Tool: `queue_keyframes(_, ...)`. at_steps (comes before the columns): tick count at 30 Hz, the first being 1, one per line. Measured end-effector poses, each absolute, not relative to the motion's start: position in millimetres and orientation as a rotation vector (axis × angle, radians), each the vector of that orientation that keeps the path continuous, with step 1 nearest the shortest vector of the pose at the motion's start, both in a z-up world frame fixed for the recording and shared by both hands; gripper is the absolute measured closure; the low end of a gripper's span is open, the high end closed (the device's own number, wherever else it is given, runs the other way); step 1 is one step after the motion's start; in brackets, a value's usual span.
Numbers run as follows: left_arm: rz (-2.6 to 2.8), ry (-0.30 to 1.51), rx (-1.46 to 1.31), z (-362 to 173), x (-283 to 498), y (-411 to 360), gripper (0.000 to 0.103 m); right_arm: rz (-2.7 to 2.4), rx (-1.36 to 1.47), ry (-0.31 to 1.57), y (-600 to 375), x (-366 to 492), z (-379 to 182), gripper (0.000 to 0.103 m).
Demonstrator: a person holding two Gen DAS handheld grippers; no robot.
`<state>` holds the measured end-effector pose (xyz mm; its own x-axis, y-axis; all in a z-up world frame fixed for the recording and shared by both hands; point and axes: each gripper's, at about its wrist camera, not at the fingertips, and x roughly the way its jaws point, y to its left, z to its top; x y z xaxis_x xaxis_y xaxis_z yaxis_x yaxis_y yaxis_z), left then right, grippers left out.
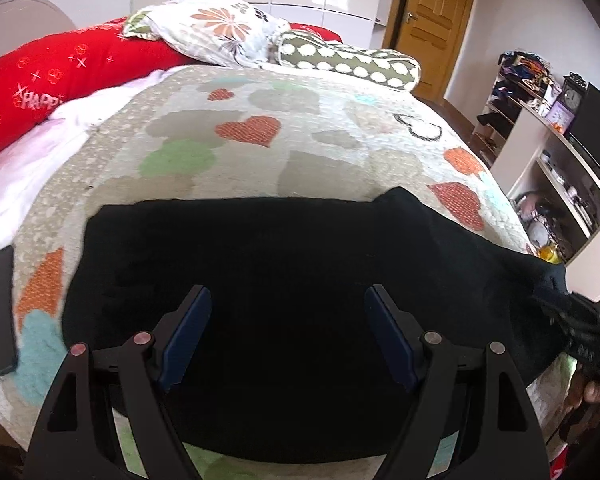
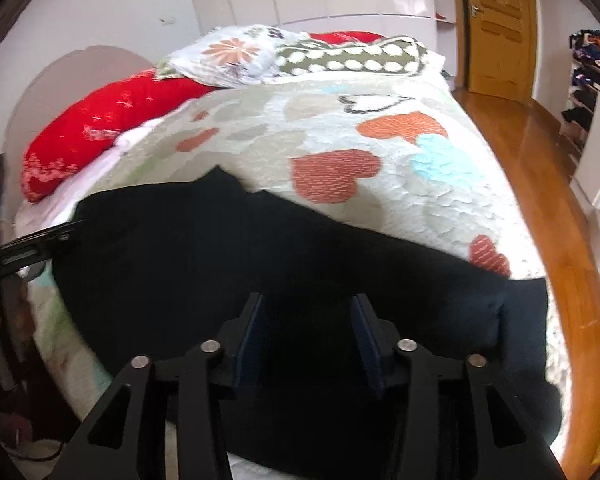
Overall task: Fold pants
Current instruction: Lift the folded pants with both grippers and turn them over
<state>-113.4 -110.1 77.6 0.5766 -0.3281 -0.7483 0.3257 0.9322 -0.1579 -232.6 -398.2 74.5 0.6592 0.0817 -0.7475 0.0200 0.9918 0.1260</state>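
Both grippers are hovering over the black pants (image 1: 260,264) lying flat across the quilt (image 1: 228,128): left gripper (image 1: 288,336) wide and empty, right gripper (image 2: 306,340) half-parted, gripping nothing. Advisable: pinching the outer edge, both layers, lifting evenly.

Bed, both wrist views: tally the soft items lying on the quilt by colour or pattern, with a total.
Black pants: 1
Red pillow: 1
White floral pillow: 1
Green pillow with white dots: 1
Total: 4

A further patch of red shows behind the floral pillow; whether it is a separate pillow cannot be told, so it is not counted.
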Motion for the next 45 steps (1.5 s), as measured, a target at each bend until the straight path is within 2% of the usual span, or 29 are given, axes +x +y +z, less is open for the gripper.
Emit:
queue_keyframes(5, -0.437, 0.939, 0.019, 60, -110, -132, 0.024, -0.005, 0.14, 0.864, -407, -245, 53, 0.055)
queue_keyframes(9, -0.441, 0.96, 0.073, 51, -107, -144, 0.021, -0.009, 0.226, 0.819, -429, -269, 67, 0.054)
queue_keyframes(12, -0.472, 0.962, 0.073, 58, -107, -149, 0.021, -0.066, 0.246, 0.801, -448, -290, 80, 0.046)
queue_keyframes(17, -0.557, 0.921, 0.092, 77, -111, -174, 0.021, -0.167, 0.319, 0.77, -482, -324, 90, 0.044)
queue_keyframes(24, -0.783, 0.946, 0.177, 87, -123, -247, 0.021, -0.193, 0.467, 0.817, -509, -334, 70, 0.044)
queue_keyframes(30, -0.992, 0.962, 0.251, 97, -130, -332, 0.021, -0.132, 0.534, 0.79, -508, -337, 63, 0.033)
queue_keyframes(35, -1.103, 1.014, 0.309, 83, -128, -392, 0.02, -0.097, 0.569, 0.773, -507, -333, 55, 0.027)
queue_keyframes(42, -1.102, 1.01, 0.413, 60, -124, -438, 0.019, -0.101, 0.671, 0.728, -519, -325, 46, 0.027)
queue_keyframes(44, -1.098, 0.991, 0.414, 60, -127, -440, 0.018, -0.118, 0.695, 0.715, -522, -322, 42, 0.034)
queue_keyframes(45, -1.093, 0.983, 0.413, 60, -127, -442, 0.018, -0.134, 0.687, 0.714, -521, -318, 42, 0.045)
